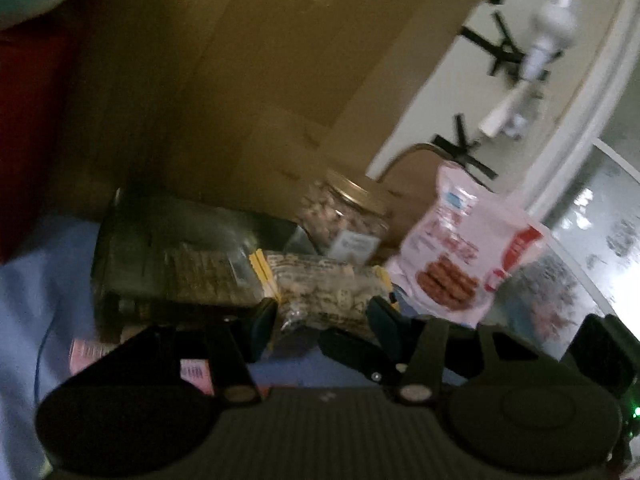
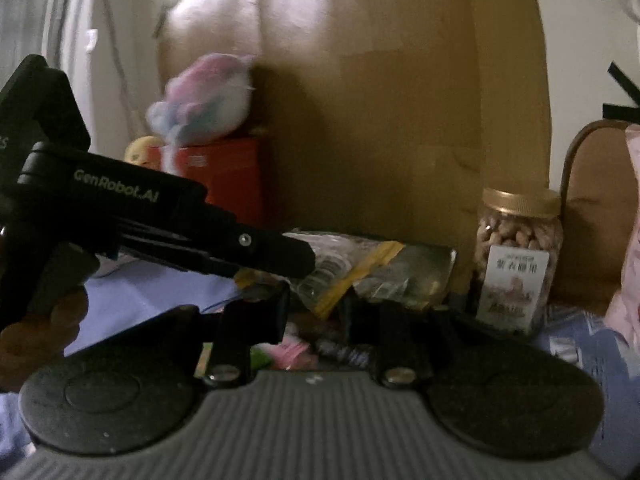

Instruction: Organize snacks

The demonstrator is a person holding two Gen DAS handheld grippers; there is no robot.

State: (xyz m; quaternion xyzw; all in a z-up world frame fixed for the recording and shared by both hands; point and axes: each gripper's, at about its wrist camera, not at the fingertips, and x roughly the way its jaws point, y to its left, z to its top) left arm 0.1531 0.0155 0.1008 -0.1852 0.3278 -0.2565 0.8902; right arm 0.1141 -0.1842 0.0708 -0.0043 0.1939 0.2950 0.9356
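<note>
The left gripper (image 1: 324,320) has its two fingers partly pulled in, and they pinch a clear bag of nuts (image 1: 320,292) with yellow edges. The bag sits right between the pads and sticks out in front of them. The picture is blurry.

Just to the left of this gripper, touching the bag, is a dark see-through box (image 1: 160,248) with something inside that is hard to make out. Below the fingers is a small pink packet (image 1: 192,372) on a blue cloth (image 1: 40,280). Behind the bag stands a jar of nuts (image 1: 344,216) with a gold lid. To the right of the jar is a pink and white cookie bag (image 1: 460,256), standing up and leaning. A big brown cardboard box (image 1: 260,60) rises behind it all.

The right gripper (image 2: 318,316) has its fingers quite close together. The low end of the same clear bag hangs near them, but it is too dark to tell if they squeeze it. From this side the left gripper comes in from the left, held by a hand (image 2: 52,320), with its tip over the bag. Far back on the left, a soft toy (image 2: 208,96) lies on a red box (image 2: 228,172).
</note>
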